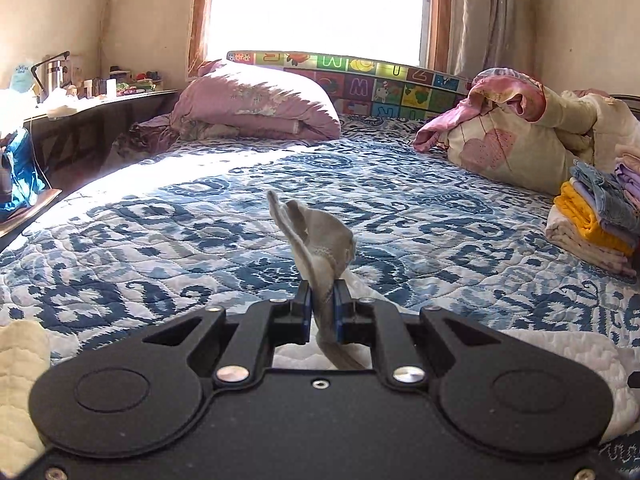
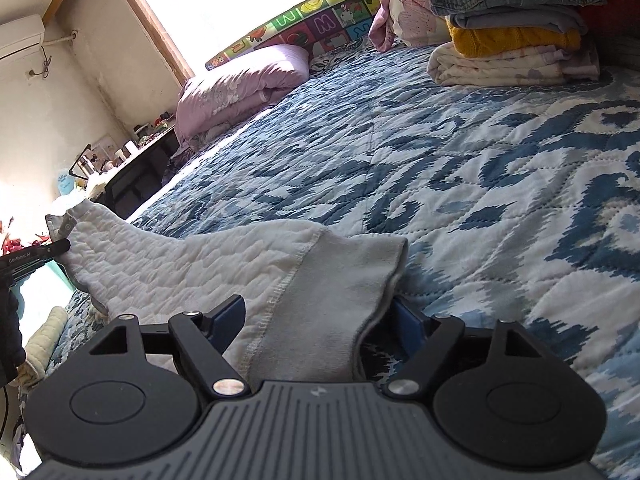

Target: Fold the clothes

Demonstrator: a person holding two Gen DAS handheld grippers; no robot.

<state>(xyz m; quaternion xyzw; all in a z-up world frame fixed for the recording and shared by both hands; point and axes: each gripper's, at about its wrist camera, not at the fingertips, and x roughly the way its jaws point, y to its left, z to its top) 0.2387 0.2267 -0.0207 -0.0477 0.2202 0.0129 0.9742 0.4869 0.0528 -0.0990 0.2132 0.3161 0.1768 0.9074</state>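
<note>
White garment (image 2: 168, 264) (both hand-held grippers)

Bed (image 1: 200, 216) under blue-white quilt, folded clothes stack (image 1: 592, 220), pink duvet (image 1: 256, 100), floral bundle (image 1: 516, 128)

Matt quilted cloth garment (image 2: 168, 264), stitched cotton bedspread (image 2: 460, 184)

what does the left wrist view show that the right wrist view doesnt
Only the left wrist view shows the left tongs shut on a bunched edge of the white garment, and the curtain by the window.

Only the right wrist view shows the right tongs open, with the garment's grey band lying between them, the garment stretched out toward the other gripper, and the air conditioner.

Both show the blue patterned quilt, the folded clothes stack and the pink bedding roll.
</note>
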